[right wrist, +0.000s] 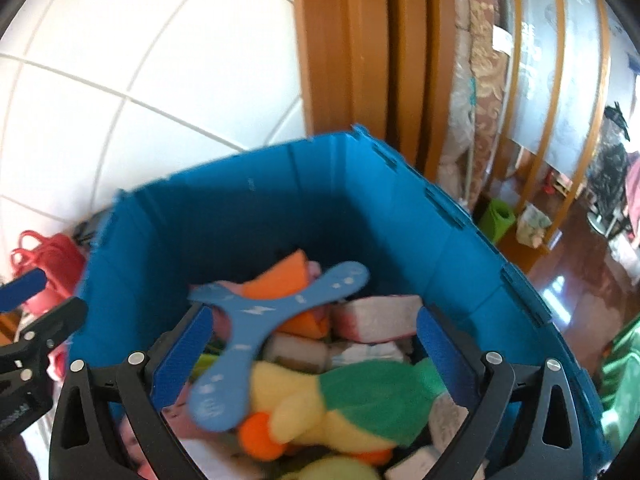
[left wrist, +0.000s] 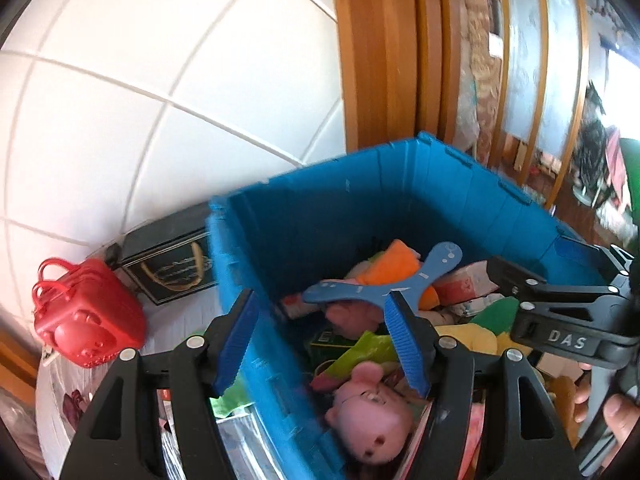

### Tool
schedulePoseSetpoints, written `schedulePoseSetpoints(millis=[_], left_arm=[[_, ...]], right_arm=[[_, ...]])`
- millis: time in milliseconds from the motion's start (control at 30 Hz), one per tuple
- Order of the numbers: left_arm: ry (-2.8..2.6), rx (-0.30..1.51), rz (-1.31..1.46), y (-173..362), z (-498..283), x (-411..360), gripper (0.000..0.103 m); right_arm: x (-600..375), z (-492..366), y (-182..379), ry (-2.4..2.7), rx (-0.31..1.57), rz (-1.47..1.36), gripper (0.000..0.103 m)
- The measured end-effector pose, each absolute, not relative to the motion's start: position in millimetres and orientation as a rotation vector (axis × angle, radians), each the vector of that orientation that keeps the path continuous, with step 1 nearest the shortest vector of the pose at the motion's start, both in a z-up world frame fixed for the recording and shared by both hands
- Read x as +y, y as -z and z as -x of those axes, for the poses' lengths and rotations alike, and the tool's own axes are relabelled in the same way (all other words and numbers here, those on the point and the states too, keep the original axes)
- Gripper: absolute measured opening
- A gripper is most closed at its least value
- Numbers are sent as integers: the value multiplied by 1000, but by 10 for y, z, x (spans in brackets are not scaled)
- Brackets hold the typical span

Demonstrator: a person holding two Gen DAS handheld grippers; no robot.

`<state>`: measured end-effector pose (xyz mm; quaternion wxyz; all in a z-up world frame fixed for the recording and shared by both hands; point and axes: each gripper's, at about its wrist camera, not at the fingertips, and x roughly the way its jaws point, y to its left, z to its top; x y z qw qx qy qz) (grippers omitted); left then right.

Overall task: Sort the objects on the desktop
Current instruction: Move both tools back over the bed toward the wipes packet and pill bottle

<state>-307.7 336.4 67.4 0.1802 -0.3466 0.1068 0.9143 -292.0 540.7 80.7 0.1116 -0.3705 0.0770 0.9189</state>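
Note:
A blue three-armed boomerang (left wrist: pixel 384 284) lies or falls on top of the toys inside a blue plastic crate (left wrist: pixel 320 208); it also shows in the right wrist view (right wrist: pixel 260 320), blurred. My left gripper (left wrist: pixel 324 340) is open and straddles the crate's near-left wall, with one finger outside and one inside. My right gripper (right wrist: pixel 316 356) is open above the crate (right wrist: pixel 248 208), over a yellow and green plush duck (right wrist: pixel 336 404). The boomerang touches neither pad clearly. A pink plush doll (left wrist: pixel 368 416) lies below my left gripper.
A red toy handbag (left wrist: pixel 84 316) and a black box (left wrist: pixel 172 264) stand left of the crate against the white tiled wall. The crate holds an orange plush (left wrist: pixel 392 260), small boxes (right wrist: pixel 376 316) and several other toys. A wooden door frame (left wrist: pixel 384 52) rises behind.

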Motion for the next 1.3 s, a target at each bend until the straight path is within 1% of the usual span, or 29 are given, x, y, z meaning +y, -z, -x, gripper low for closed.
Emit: schedulePoseSetpoints(millis=[33, 100, 167, 400, 600, 767, 933, 1133, 1300], left_arm=[[-2594, 273, 974, -699, 3039, 3267, 66], [-2619, 217, 953, -741, 2957, 3064, 72], [-2654, 177, 923, -769, 2869, 2847, 75], [-2743, 98, 841, -669, 2597, 2085, 75], [-2779, 86, 902, -344, 2487, 1384, 76], [-2815, 39, 1019, 50, 2477, 681, 76], [-2868, -13, 1151, 514, 2501, -43, 76], [-2939, -95, 1252, 1022, 2460, -779, 76], [-2979, -120, 1354, 1473, 2506, -1186, 76]], right_arm=[[5312, 2857, -891, -2711, 212, 1078, 103], [5170, 2768, -1008, -2736, 189, 1060, 103], [4983, 2626, -1156, -2771, 165, 1031, 103], [4255, 2188, -1475, -2907, 103, 937, 103], [3620, 2043, -1418, -3014, 136, 916, 103], [3029, 2054, -1199, -3079, 73, 942, 103], [2555, 2095, -866, -3132, 53, 989, 103], [2037, 2215, -328, -3165, 19, 1107, 103], [1859, 2440, 241, -3105, 60, 1271, 103]])
